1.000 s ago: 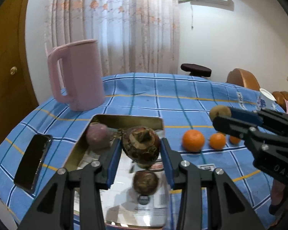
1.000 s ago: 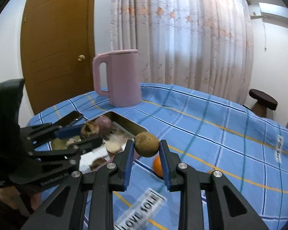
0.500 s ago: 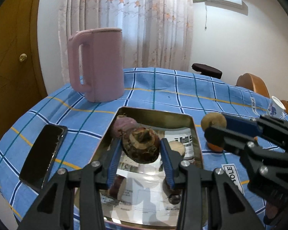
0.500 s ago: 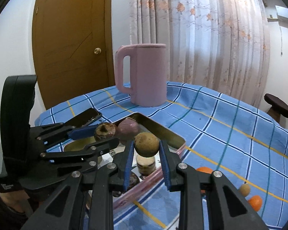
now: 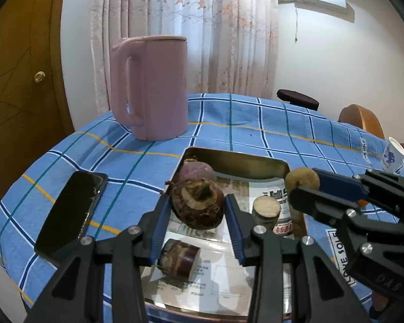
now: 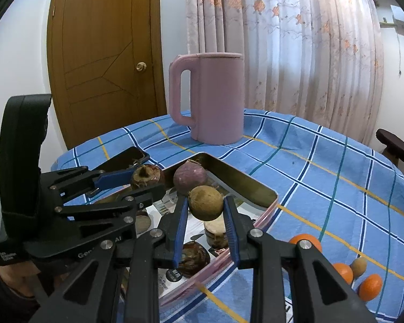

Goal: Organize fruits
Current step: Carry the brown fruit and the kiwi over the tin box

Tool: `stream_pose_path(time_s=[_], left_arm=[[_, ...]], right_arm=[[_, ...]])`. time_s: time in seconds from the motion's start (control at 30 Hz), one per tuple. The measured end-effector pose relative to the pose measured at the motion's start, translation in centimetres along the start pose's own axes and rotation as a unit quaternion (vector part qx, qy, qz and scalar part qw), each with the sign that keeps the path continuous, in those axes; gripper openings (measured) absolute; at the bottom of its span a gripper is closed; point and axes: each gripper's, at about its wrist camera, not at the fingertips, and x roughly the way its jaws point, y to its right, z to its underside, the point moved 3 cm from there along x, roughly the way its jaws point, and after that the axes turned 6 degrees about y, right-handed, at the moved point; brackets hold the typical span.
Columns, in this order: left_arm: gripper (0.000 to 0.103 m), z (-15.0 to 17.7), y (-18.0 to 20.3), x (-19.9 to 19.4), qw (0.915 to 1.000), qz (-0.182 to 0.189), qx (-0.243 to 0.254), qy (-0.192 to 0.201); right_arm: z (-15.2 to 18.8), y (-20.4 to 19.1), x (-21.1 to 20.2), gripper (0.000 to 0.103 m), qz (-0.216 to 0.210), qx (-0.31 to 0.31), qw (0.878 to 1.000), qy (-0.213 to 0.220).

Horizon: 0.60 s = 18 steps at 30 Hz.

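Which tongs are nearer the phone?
Left. The left tongs hang over the tray's phone-side half, beside the phone; the right tongs are over the tray's far side.

Left gripper [image 5: 198, 216], right gripper [image 6: 205, 215]: black angular plastic frames, silver screws, blue finger pads, faint white lettering.
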Motion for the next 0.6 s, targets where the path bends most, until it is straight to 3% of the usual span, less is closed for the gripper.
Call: stream_pose_path(time_s=[0.6], left_arm=[[0.042,0.6,-1.2,-0.1,1.0,-0.009,-0.003,0.0]], right_arm=[[1.3,-2.6,1.5,0.029,-0.014,-0.018,1.0,-0.012]])
